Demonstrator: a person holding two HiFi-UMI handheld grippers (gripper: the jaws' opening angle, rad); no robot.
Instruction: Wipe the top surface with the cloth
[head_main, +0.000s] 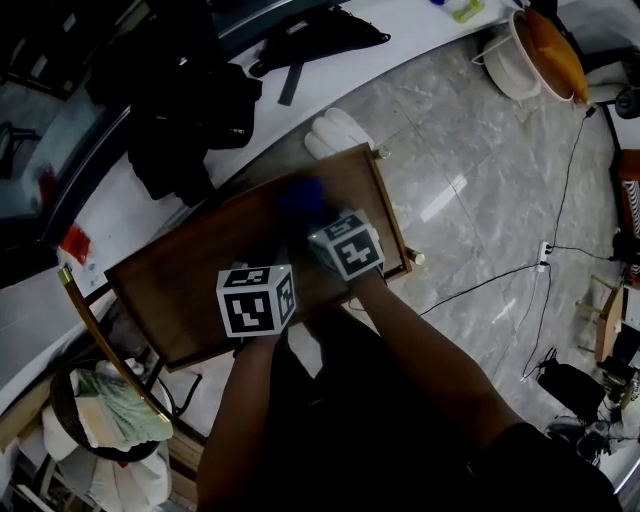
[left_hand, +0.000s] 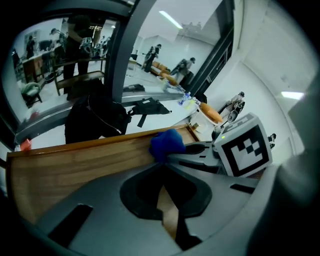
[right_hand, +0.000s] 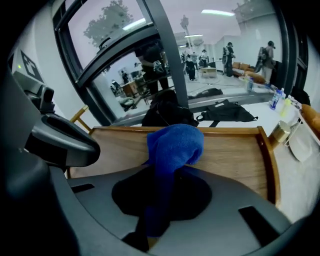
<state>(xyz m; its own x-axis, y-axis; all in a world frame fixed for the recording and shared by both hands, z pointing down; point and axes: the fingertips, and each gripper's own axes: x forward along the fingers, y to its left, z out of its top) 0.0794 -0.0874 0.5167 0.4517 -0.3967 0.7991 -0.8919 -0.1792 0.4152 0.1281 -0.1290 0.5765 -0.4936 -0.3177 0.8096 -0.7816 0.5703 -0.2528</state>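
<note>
The blue cloth (right_hand: 175, 145) sits bunched on the wooden table (right_hand: 232, 150) near its far rim, its tail pinched tight in the right tongs (right_hand: 167, 169). Just to their left, the left tongs (left_hand: 163, 165) hover over the same tabletop with the jaws pressed together on nothing. A black bag (head_main: 190, 110) lies beyond the table on a white ledge (head_main: 400, 30).

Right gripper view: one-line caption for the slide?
Right claw shut on the blue cloth, wooden tabletop ahead.
</note>
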